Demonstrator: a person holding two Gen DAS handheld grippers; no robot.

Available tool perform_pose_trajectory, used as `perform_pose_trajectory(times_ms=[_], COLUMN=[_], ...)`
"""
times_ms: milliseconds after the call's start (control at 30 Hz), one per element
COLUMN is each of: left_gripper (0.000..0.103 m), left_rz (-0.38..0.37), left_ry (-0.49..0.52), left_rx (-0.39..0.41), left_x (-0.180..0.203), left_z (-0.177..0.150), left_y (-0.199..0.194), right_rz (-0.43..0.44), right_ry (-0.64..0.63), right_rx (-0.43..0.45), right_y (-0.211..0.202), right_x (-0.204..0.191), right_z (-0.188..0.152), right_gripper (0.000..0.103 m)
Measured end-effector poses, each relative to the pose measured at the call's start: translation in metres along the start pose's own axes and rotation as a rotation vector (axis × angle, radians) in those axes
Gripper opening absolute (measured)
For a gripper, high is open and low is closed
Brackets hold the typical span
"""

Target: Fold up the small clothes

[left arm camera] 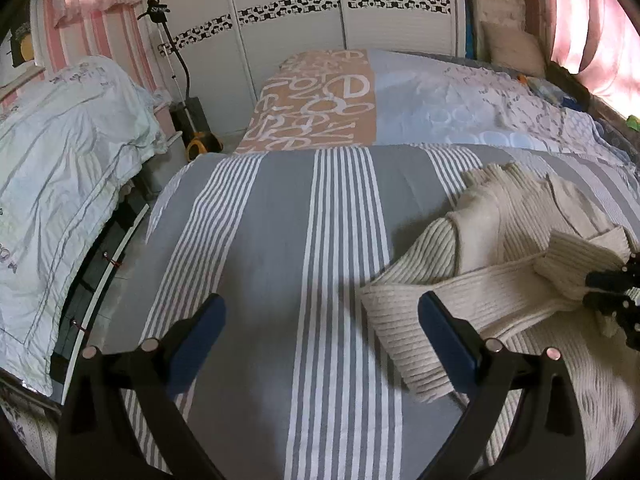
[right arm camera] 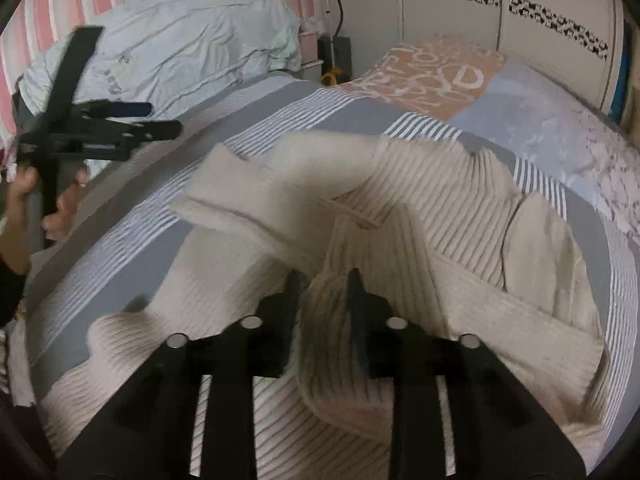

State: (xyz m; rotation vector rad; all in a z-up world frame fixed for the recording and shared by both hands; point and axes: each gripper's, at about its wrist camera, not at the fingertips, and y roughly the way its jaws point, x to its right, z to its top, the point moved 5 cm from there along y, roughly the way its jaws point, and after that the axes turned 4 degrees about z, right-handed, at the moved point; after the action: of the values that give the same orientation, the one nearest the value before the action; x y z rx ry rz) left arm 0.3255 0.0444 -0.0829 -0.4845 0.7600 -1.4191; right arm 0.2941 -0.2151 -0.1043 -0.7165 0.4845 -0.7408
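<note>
A cream ribbed sweater (left arm camera: 500, 248) lies crumpled on the grey and white striped bedcover (left arm camera: 280, 220), at the right of the left wrist view. My left gripper (left arm camera: 322, 316) hovers open over bare cover, its right finger (left arm camera: 440, 320) at the sweater's left edge. In the right wrist view the sweater (right arm camera: 440, 208) fills the middle, and my right gripper (right arm camera: 326, 284) is shut on a raised fold of it. A loose sleeve end (right arm camera: 224, 188) points to the left. My left gripper (right arm camera: 160, 120) shows at upper left, held by a hand (right arm camera: 60, 208), apart from the sweater.
A rumpled pale blue quilt (left arm camera: 60, 160) is piled left of the bed, across a dark gap at the bed's edge. A white wardrobe (left arm camera: 300, 0) stands behind, with a black stand (left arm camera: 188, 120) beside it. Patterned bedding (left arm camera: 440, 104) covers the far end, pillows (left arm camera: 512, 48) beyond.
</note>
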Motion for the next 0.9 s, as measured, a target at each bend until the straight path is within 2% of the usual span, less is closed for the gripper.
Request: perform_pose_trajectory(times_ms=[67, 133, 300, 400, 500, 667, 800, 900], left_gripper=[0.097, 0.097, 0.097, 0.097, 0.097, 0.097, 0.097, 0.096], left_rz=[-0.014, -0.024, -0.092, -0.183, -0.214, -0.271, -0.352, -0.365], left_ry=[0.001, 0.008, 0.052, 0.113, 0.189, 0.267, 0.28, 0.307], left_rx=[-0.003, 0.0, 0.02, 0.022, 0.027, -0.002, -0.067, -0.109], left_x=[0.003, 0.007, 0.036, 0.073, 0.11, 0.156, 0.183, 0.199], left_z=[-0.001, -0.002, 0.005, 0.009, 0.008, 0.008, 0.007, 0.003], left_y=[0.001, -0.001, -0.006, -0.007, -0.006, 0.006, 0.023, 0.034], right_rz=[-0.02, -0.07, -0.214, -0.289, -0.346, -0.398, -0.42, -0.433], right_ry=[0.009, 0.047, 0.206, 0.268, 0.294, 0.325, 0.394, 0.421], right_rx=[0.049, 0.104, 0.172, 0.168, 0.161, 0.168, 0.143, 0.125], right_y=[-0.021, -0.043, -0.082, -0.094, -0.106, -0.126, -0.129, -0.128], right_x=[0.002, 0.018, 0.069, 0.09, 0.101, 0.113, 0.132, 0.14], right_z=[0.001, 0.0, -0.011, -0.025, -0.034, -0.049, -0.064, -0.073], right_gripper=[0.041, 0.054, 0.054, 0.054, 0.054, 0.054, 0.054, 0.054])
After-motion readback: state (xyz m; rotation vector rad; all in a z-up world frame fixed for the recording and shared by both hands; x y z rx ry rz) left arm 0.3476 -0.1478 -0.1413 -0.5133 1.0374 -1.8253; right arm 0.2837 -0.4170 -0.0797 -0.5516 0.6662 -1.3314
